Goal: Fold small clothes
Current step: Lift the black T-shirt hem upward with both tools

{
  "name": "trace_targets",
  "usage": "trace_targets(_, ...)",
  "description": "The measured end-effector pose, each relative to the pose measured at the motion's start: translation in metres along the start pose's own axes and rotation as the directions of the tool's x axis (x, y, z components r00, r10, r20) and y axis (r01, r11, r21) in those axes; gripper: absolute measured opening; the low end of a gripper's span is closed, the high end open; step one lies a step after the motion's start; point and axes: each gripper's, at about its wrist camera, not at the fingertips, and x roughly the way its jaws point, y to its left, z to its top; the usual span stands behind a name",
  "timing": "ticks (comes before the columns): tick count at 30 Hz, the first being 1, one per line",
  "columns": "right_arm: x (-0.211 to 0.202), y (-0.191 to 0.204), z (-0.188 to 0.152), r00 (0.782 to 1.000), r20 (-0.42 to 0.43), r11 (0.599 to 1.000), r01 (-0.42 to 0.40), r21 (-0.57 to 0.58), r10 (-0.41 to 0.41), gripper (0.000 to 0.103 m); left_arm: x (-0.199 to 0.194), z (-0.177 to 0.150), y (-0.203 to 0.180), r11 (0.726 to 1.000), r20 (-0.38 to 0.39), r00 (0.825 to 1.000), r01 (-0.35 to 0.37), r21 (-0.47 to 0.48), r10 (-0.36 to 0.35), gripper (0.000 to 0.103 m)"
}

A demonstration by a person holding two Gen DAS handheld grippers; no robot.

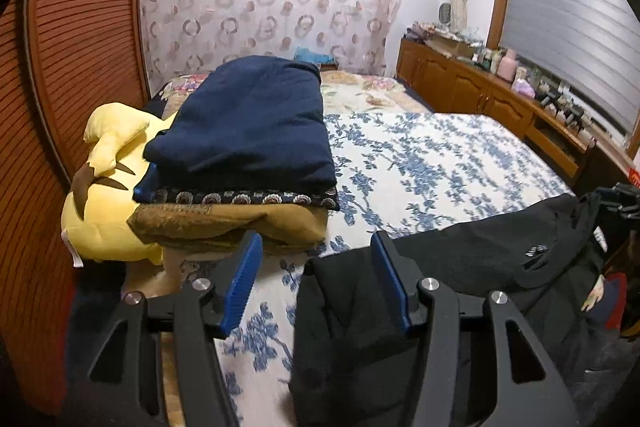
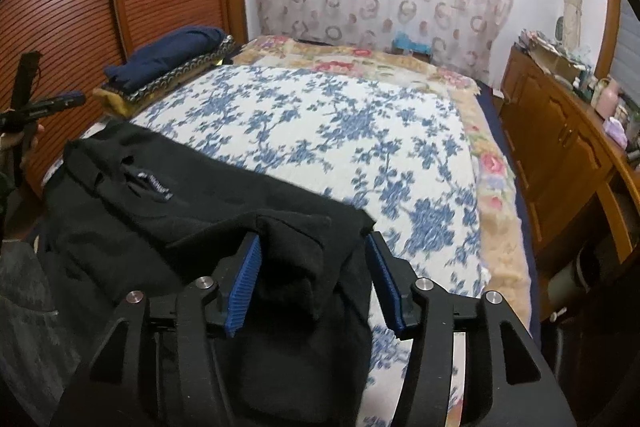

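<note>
1. the black garment (image 1: 460, 267) lies along the lower right of the left wrist view, on the blue-flowered bedspread (image 1: 420, 163); its right end runs toward the frame edge and its outline is lost in the dark there.
2. the left gripper (image 1: 316, 279) has its jaws spread wide. a bunched fold of the black cloth sits against the right blue pad, while the left pad stands over bare bedspread, so nothing is clamped.
3. in the right wrist view the right gripper (image 2: 314, 279) is also spread wide, with a raised hump of the same black garment (image 2: 168, 203) standing between the pads; whether either pad touches the cloth cannot be told, as black fabric and black frame merge.
4. a small pale label shows on the garment, too blurred to read.
5. at the left middle of the left wrist view a stack of folded clothes (image 1: 248, 131), navy on top, partly covers a yellow plush toy (image 1: 104, 203), whose lower part is hidden.
6. at the far left edge of the right wrist view, the other gripper shows only as a dark sliver, cut off by the frame.
7. the wooden cabinet (image 2: 560, 155) on the right carries small items too blurred to name.
</note>
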Motion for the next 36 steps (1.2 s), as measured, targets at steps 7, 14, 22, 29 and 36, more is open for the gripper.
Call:
trace_targets(7, -0.002, -0.006, 0.014, 0.998, 0.049, 0.999, -0.031, 0.008, 0.030, 0.058, 0.025, -0.002, -0.002, 1.000, -0.061, 0.998, -0.003, 0.024, 0.005, 0.055)
trace_targets(14, 0.022, -0.023, 0.021, 1.000, 0.018, 0.999, 0.014, 0.041, -0.014, 0.067, 0.047, -0.011, -0.003, 1.000, -0.128, 0.992, 0.002, 0.028, 0.001, 0.055)
trace_targets(22, 0.072, -0.027, 0.010, 0.996, -0.093, 0.999, 0.008, 0.051, -0.004, 0.067, 0.066, -0.018, -0.006, 0.999, -0.198, 0.980, 0.000, 0.041, 0.008, 0.055)
trace_targets(29, 0.086, -0.028, 0.005, 0.991, -0.134, 0.998, 0.001, 0.064, 0.008, 0.067, 0.072, -0.021, -0.006, 0.999, -0.226, 0.974, 0.012, 0.031, -0.005, 0.055)
trace_targets(36, 0.089, -0.027, 0.005, 0.990, -0.138, 0.998, -0.008, 0.068, 0.017, 0.068, 0.070, -0.020, -0.006, 0.999, -0.232, 0.973, 0.025, 0.030, -0.017, 0.055)
